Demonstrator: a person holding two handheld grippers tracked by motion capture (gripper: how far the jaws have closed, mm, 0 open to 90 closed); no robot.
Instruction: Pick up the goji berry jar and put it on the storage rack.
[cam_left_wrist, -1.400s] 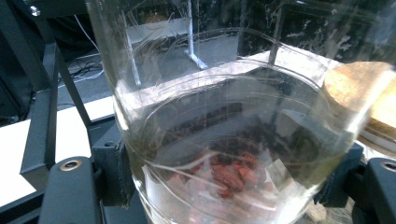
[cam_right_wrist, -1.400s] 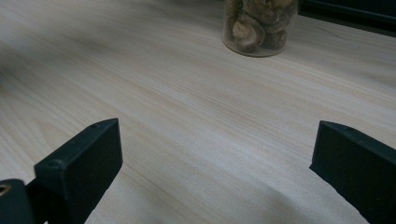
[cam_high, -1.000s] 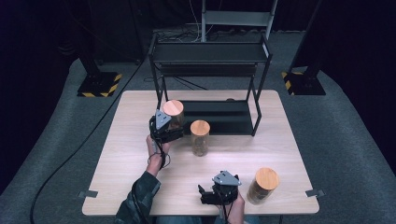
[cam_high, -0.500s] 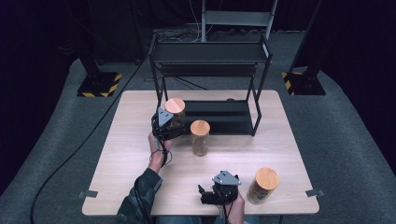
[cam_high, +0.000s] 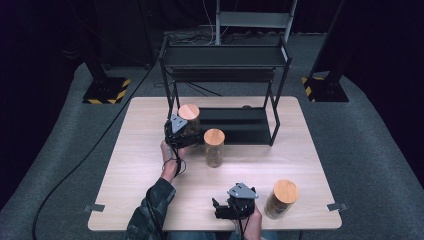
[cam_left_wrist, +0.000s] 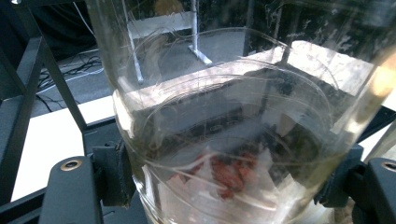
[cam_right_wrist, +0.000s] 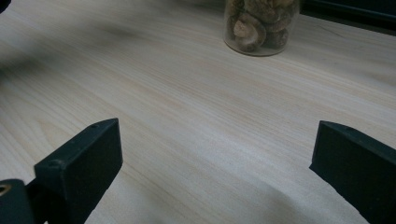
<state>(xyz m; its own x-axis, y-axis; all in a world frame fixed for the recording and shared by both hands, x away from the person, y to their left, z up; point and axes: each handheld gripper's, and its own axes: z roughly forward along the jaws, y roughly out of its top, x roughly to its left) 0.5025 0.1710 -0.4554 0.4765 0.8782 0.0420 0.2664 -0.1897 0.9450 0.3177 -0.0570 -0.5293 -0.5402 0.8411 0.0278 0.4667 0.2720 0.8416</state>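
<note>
My left gripper (cam_high: 183, 131) is shut on a clear glass jar with a wooden lid (cam_high: 189, 113), held at the front left corner of the black rack (cam_high: 272, 65). In the left gripper view the jar (cam_left_wrist: 224, 116) sits between both pads, with red bits at its bottom. My right gripper (cam_high: 218, 208) rests low near the table's front edge, open, with bare wood between its jaws (cam_right_wrist: 215, 154). A second lidded jar (cam_high: 214, 148) holding mushrooms (cam_right_wrist: 259, 23) stands mid-table. A third lidded jar (cam_high: 281, 199) stands just right of the right gripper.
The rack's lower shelf (cam_high: 240, 125) lies on the pale wooden table (cam_high: 140, 155) behind the jars, with its upper shelf (cam_high: 225, 56) above. The rack's front left post (cam_left_wrist: 60, 88) stands close to the held jar. A cable (cam_high: 90, 155) runs across the floor at left.
My left gripper has carried its jar slightly forward, toward the rack. The right gripper and the other two jars have stayed in place.
</note>
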